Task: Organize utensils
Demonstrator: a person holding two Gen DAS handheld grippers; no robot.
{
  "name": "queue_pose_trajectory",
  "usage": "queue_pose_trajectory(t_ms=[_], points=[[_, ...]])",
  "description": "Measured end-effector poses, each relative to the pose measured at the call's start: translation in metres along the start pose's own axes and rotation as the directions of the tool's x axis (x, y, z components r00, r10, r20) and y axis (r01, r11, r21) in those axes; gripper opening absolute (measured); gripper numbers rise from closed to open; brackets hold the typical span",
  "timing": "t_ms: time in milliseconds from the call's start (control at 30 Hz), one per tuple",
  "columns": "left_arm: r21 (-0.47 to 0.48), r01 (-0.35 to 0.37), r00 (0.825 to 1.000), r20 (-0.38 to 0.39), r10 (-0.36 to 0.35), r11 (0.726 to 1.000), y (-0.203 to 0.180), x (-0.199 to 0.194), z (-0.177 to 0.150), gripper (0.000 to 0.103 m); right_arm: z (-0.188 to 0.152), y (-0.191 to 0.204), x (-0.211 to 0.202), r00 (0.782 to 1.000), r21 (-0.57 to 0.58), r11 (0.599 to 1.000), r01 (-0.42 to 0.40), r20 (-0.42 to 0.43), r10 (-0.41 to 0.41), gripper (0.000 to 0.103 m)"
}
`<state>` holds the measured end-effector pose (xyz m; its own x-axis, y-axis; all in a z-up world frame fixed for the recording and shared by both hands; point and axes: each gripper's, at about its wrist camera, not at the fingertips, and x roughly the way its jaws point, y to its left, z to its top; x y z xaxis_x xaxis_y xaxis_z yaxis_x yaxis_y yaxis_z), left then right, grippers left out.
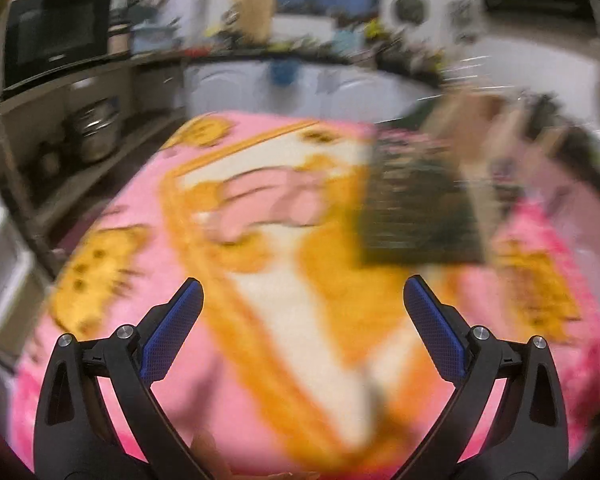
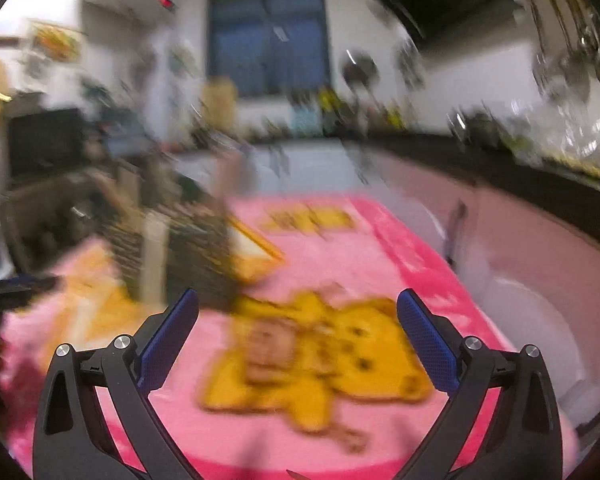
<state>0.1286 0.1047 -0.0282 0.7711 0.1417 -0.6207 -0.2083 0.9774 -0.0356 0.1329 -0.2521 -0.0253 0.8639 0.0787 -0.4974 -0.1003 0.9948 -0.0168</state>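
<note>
Both views are blurred by motion. A dark woven utensil holder (image 1: 420, 208) stands on the pink and yellow cartoon blanket (image 1: 260, 280), ahead and to the right of my left gripper (image 1: 303, 292), which is open and holds nothing. Pale handles (image 1: 496, 120) stick up behind the holder. In the right wrist view the same holder (image 2: 188, 248) sits ahead and to the left, with pale wooden handles (image 2: 154, 256) leaning at its front. My right gripper (image 2: 298, 304) is open and empty above the blanket (image 2: 340, 260).
A kitchen counter (image 1: 260, 54) with clutter runs along the back under a dark window (image 2: 268, 32). A black microwave (image 1: 56, 40) and steel pots (image 1: 96, 132) sit on shelves at the left. White cabinets (image 2: 540, 280) line the right side.
</note>
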Motion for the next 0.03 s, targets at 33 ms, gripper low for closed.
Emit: queue_pose_trajectory(t_ms=[33], points=[[0.013, -0.067, 0.997, -0.043, 0.068, 0.998, 0.0107, 0.0169, 0.0045, 0.092, 0.0017, -0.0093, 0.0155, 0.996, -0.004, 0.998, 0.058, -0.061, -0.059, 0.096]])
